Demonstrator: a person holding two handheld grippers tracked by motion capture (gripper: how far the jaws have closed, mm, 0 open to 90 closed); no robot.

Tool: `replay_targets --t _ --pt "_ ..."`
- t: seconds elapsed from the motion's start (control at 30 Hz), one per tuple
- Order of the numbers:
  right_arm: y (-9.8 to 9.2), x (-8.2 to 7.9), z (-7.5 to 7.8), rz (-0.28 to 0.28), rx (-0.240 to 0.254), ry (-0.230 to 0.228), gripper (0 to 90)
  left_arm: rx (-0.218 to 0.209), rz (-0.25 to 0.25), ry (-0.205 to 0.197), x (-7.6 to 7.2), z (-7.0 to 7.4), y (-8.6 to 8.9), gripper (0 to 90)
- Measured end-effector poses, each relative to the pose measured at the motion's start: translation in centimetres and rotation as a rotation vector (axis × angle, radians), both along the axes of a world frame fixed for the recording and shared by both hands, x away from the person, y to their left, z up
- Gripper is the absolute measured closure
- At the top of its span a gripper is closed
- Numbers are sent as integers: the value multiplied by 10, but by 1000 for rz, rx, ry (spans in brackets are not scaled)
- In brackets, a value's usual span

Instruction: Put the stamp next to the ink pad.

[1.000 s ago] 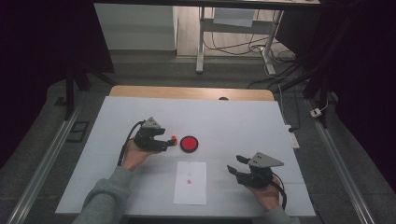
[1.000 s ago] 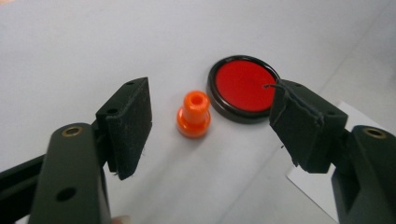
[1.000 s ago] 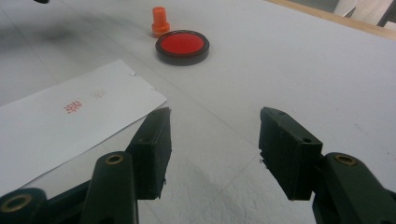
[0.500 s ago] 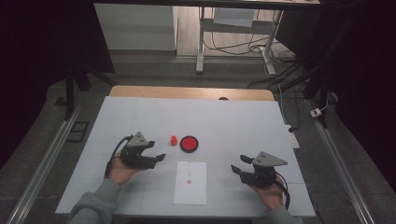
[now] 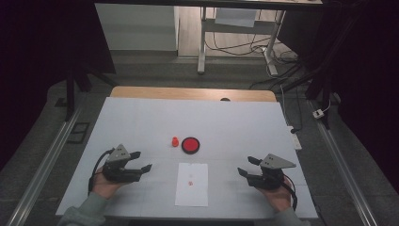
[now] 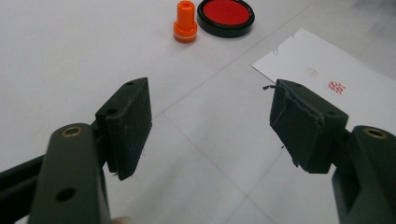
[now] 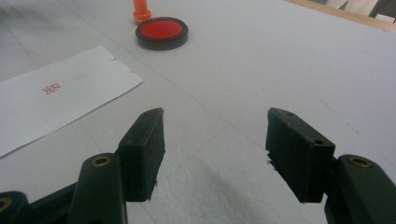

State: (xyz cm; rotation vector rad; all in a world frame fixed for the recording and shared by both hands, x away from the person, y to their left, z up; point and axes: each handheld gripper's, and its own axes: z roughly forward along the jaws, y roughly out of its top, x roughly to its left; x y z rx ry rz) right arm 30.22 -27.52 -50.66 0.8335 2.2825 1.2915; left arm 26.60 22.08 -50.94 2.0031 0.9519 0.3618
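A small orange stamp (image 5: 175, 141) (image 6: 185, 21) stands upright just left of a round red ink pad (image 5: 190, 145) (image 7: 161, 30) at the table's middle. In front of them lies a white paper slip (image 5: 192, 184) (image 6: 345, 100) with a red stamp mark (image 6: 335, 87). My left gripper (image 5: 142, 160) (image 6: 210, 88) rests low at the near left, open and empty, pointing toward the paper. My right gripper (image 5: 245, 165) (image 7: 215, 114) sits at the near right, also open. Its jaws have just been opening, with nothing between them.
The white table top (image 5: 235, 122) ends in a wooden strip (image 5: 188, 93) at the back. Metal rails (image 5: 47, 160) run along both sides. Desk legs and cables (image 5: 263, 52) stand on the floor beyond the table.
My left gripper has drawn back from the orange stamp toward the near left, and the stamp stands free beside the ink pad. The right gripper's jaws stand wider apart.
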Motion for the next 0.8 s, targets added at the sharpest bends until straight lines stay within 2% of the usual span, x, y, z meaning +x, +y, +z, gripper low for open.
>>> replay_targets --t 0.27,0.37,0.5,0.8 --pt "-12 0 1 -23 2 -6 346 -7 10 1 -18 -5 13 299" --pt "-16 0 2 -27 16 -10 340 -8 12 -2 -18 -5 13 299" --pt "-19 -1 3 -27 3 -12 337 1 7 -5 -16 -5 10 299" --pt "-20 -3 3 -10 5 -11 326 11 -1 -5 -12 -5 7 299"
